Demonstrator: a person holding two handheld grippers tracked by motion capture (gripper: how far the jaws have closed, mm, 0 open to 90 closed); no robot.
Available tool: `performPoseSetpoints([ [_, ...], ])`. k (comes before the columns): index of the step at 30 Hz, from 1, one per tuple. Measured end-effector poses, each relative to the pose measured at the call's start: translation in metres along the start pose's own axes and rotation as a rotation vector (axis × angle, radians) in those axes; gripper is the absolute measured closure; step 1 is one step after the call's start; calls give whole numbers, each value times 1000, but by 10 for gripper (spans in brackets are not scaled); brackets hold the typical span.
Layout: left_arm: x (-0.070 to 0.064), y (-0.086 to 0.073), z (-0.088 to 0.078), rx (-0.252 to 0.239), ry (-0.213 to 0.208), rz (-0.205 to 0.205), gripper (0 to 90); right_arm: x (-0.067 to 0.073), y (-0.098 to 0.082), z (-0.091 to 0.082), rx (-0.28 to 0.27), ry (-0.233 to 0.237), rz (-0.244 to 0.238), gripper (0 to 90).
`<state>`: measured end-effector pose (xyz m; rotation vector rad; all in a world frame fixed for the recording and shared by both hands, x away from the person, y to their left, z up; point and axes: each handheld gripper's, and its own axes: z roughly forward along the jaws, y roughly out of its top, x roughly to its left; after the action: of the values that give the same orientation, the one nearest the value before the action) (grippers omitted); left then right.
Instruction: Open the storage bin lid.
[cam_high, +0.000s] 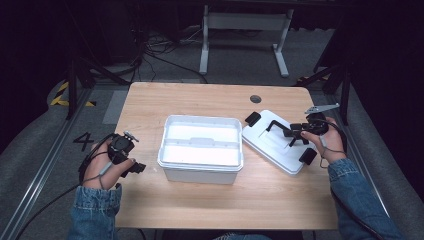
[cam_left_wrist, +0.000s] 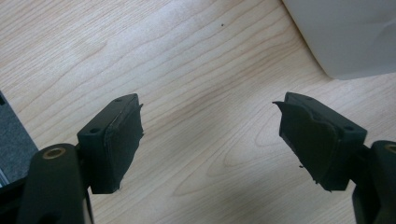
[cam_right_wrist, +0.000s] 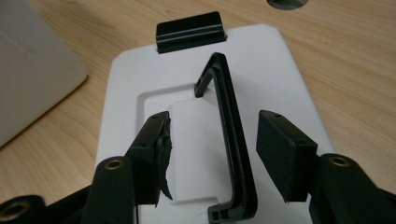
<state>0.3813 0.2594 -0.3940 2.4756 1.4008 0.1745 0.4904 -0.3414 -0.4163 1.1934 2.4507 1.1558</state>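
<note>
lid (cam_high: 274, 141) lies flat on the table (cam_high: 210, 200), just right of the open white box (cam_high: 201, 148), its black handle (cam_right_wrist: 229, 140) raised. you appear to be at the handle-grasp step: your right gripper (cam_right_wrist: 212, 154) straddles the handle, jaws apart and not yet clamped. next, close squarely on the bar. your left gripper (cam_left_wrist: 210, 140) rests low beside the box, jaws wide, empty.

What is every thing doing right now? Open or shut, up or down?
white box: open, lid off
lid: flat on table beside box
lid handle: raised, between right jaws
left gripper: open, holding nothing
right gripper: open around handle
</note>
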Motion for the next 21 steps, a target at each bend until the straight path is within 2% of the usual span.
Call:
performPoseSetpoints([
  [4,-1,0,0,-6,4,14,219,11,3,-10,-20,22,-22,459],
  [7,-1,-2,1,1,1,2,219,22,4,-16,-22,36,-52,461],
  [9,-1,-4,0,-1,11,15,219,31,3,-20,-24,51,-62,461],
  [10,-1,-5,-1,-3,0,5,219,35,3,-22,-27,62,-70,460],
  [11,-1,-5,-1,-3,0,5,219,35,3,-22,-27,62,-70,460],
  [12,-2,-6,-1,-3,2,1,219,45,2,-26,-28,80,-85,458],
  [13,-2,-6,-1,-1,11,18,219,49,2,-27,-28,85,-97,456],
  [14,-2,-6,-1,-1,11,18,218,49,2,-27,-28,85,-97,456],
  [18,-3,-7,-2,-2,-2,4,217,65,-1,-31,-16,112,-121,452],
  [19,-2,-7,-2,0,-2,6,217,73,-2,-32,-8,122,-126,452],
  [21,-2,-6,-2,0,6,16,216,80,-4,-31,1,140,-134,451],
])
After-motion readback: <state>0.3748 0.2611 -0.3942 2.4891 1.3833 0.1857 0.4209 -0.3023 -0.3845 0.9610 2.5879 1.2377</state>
